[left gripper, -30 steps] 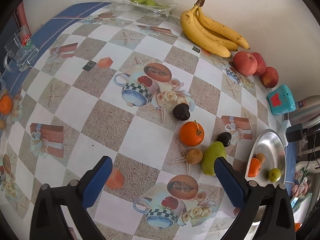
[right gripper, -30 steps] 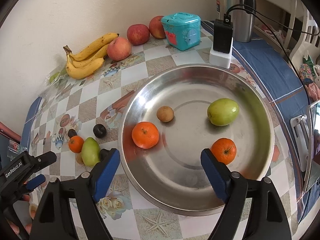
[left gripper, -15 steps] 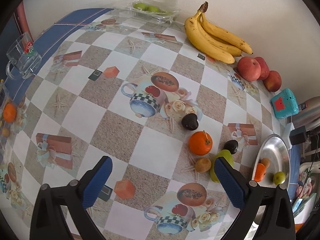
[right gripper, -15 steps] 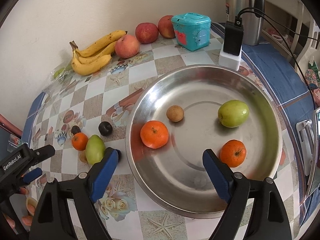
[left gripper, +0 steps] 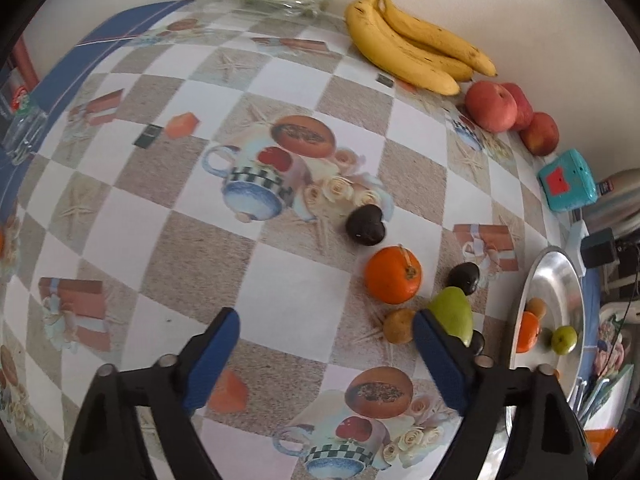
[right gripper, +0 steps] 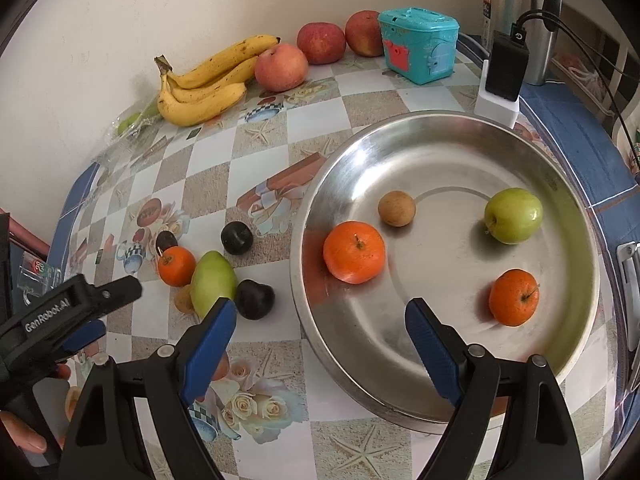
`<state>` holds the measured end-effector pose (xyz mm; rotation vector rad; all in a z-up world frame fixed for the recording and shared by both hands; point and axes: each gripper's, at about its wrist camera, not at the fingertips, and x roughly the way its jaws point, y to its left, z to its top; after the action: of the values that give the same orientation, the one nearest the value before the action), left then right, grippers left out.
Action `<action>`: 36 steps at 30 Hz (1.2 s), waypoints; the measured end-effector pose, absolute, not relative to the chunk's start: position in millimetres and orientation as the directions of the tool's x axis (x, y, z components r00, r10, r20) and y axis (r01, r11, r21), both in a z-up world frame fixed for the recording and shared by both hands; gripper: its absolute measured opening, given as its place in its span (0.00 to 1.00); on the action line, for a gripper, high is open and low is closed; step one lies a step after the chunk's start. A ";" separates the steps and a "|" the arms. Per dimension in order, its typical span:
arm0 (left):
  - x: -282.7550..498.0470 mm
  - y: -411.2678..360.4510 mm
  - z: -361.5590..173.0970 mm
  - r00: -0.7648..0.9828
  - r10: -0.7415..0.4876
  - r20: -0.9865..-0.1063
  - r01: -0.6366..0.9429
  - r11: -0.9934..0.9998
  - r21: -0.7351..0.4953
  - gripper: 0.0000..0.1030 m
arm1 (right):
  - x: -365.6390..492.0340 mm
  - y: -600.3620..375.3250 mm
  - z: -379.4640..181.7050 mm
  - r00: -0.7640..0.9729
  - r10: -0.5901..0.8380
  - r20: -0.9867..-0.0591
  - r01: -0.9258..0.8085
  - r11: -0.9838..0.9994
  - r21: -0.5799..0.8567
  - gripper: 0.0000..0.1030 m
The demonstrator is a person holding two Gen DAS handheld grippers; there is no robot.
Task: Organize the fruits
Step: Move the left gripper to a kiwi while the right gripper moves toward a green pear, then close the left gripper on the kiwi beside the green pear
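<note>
Fruit waits on the surface [left gripper: 296, 280] as left tongs [left gripper: 326, 344], just narrowing but empty, near the mango [left gripper: 452, 312]; right tongs [right gripper: 316, 332] gape empty.

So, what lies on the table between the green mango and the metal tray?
One dark plum, seen in the right wrist view, beside the green mango and just clear of the metal tray's rim.
</note>
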<state>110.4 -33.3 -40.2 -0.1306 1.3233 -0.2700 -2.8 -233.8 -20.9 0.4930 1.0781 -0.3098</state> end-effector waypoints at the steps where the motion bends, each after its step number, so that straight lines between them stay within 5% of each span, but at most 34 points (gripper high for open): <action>1: 110.2 -35.1 -40.3 0.220 -0.274 -0.936 0.127 0.960 -0.252 0.83 | -2.2 -233.4 -21.3 0.443 -0.004 -0.896 0.471 0.852 0.229 0.84; 9: 107.9 -53.2 -42.4 0.195 -0.342 -0.919 0.186 0.933 -0.307 0.57 | -1.6 -232.8 -22.3 0.439 -0.008 -0.899 0.468 0.855 0.222 0.84; 29: 105.5 -62.9 -53.2 0.152 -0.414 -0.898 0.187 0.904 -0.385 0.23 | -4.2 -237.0 -22.3 0.439 -0.007 -0.899 0.484 0.844 0.230 0.84; 36: 106.5 -58.0 -52.8 0.145 -0.424 -0.894 0.164 0.901 -0.401 0.21 | -4.2 -237.6 -22.9 0.434 -0.008 -0.901 0.488 0.843 0.227 0.84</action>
<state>106.5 -58.0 -52.8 -0.2285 1.3637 -0.4288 -4.2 -237.6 -22.9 0.5026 1.0881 -0.3259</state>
